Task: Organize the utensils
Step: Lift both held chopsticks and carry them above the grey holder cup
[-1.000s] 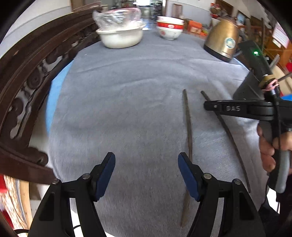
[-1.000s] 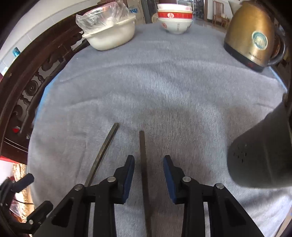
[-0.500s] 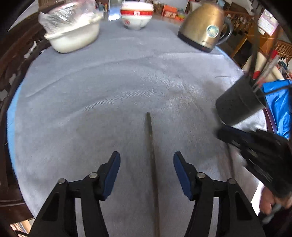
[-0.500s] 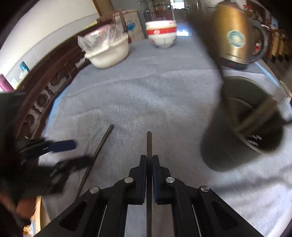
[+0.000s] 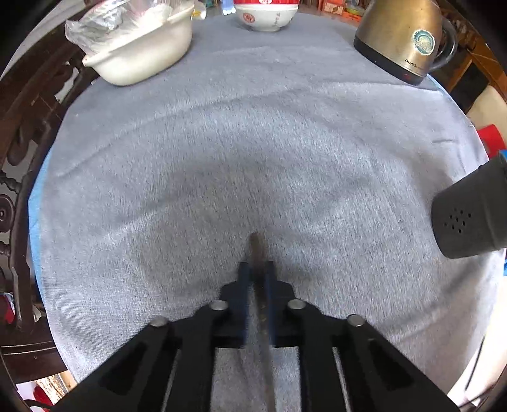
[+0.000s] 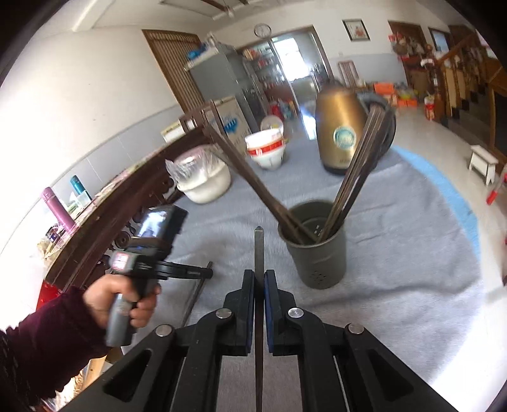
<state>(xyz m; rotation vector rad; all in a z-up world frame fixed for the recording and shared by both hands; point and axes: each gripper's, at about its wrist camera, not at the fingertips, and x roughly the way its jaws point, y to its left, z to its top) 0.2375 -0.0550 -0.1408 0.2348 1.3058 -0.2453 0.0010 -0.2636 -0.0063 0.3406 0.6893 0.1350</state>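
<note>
My left gripper (image 5: 257, 269) is shut on a dark brown chopstick (image 5: 256, 247) that lies low over the grey cloth and points forward. My right gripper (image 6: 259, 275) is shut on a second dark chopstick (image 6: 259, 241), lifted off the table, its tip just left of the grey utensil holder (image 6: 320, 260). The holder holds several dark chopsticks (image 6: 355, 171) leaning left and right. It also shows at the right edge of the left wrist view (image 5: 472, 215). The left gripper also shows in the right wrist view (image 6: 202, 272), on its chopstick.
A cream basin with a plastic bag (image 5: 139, 47), stacked red-and-white bowls (image 5: 266, 14) and a gold kettle (image 5: 402, 38) stand at the far side of the cloth-covered table (image 5: 221, 152). A carved dark wooden chair back (image 5: 19, 126) runs along the left.
My left gripper has closed on its chopstick. My right gripper has lifted its chopstick off the cloth and tilted up toward the holder.
</note>
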